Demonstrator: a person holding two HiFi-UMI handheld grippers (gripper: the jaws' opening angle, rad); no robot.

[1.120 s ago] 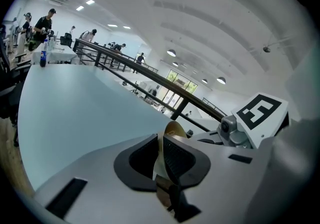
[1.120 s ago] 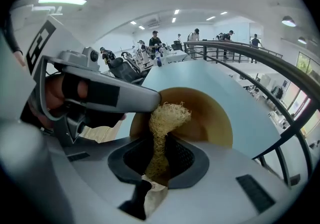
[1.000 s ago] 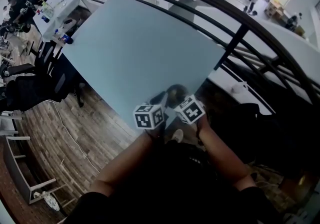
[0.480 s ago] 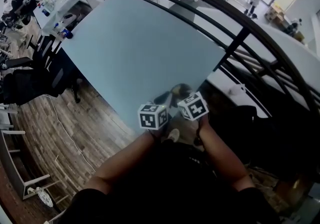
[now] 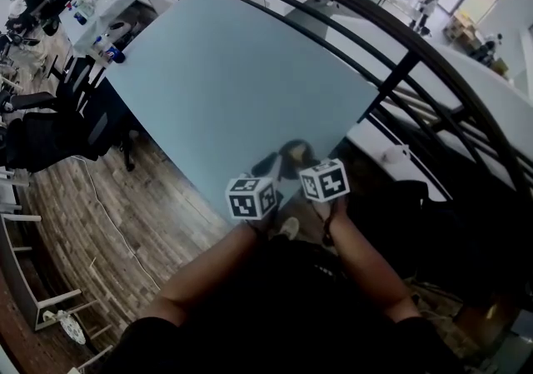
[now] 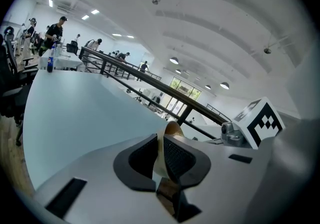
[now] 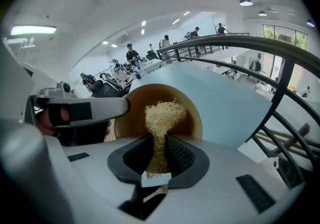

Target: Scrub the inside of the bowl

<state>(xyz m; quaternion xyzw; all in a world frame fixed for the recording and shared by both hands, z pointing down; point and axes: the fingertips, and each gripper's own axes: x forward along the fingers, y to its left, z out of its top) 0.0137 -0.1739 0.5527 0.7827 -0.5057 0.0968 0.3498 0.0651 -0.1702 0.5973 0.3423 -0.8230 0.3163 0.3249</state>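
Observation:
A tan bowl (image 5: 293,154) is held tilted on edge at the near corner of the light-blue table (image 5: 233,81). My left gripper (image 6: 160,155) has the bowl's rim (image 6: 172,129) between its pads, and its jaws are opening slightly. My right gripper (image 7: 159,155) is shut on a pale fibrous scrubber (image 7: 162,115). The scrubber's tuft sits in front of the bowl's brown inside (image 7: 134,106). In the head view both marker cubes, left (image 5: 251,196) and right (image 5: 324,180), sit close together just below the bowl.
A black metal railing (image 5: 400,56) curves along the table's far and right sides. Chairs and a white table with bottles (image 5: 104,6) stand at the left, on a wooden floor (image 5: 108,222). People are far off in the hall.
Both grippers and the bowl stay together at the table's near corner. The right gripper's cube has edged a little to the right and up.

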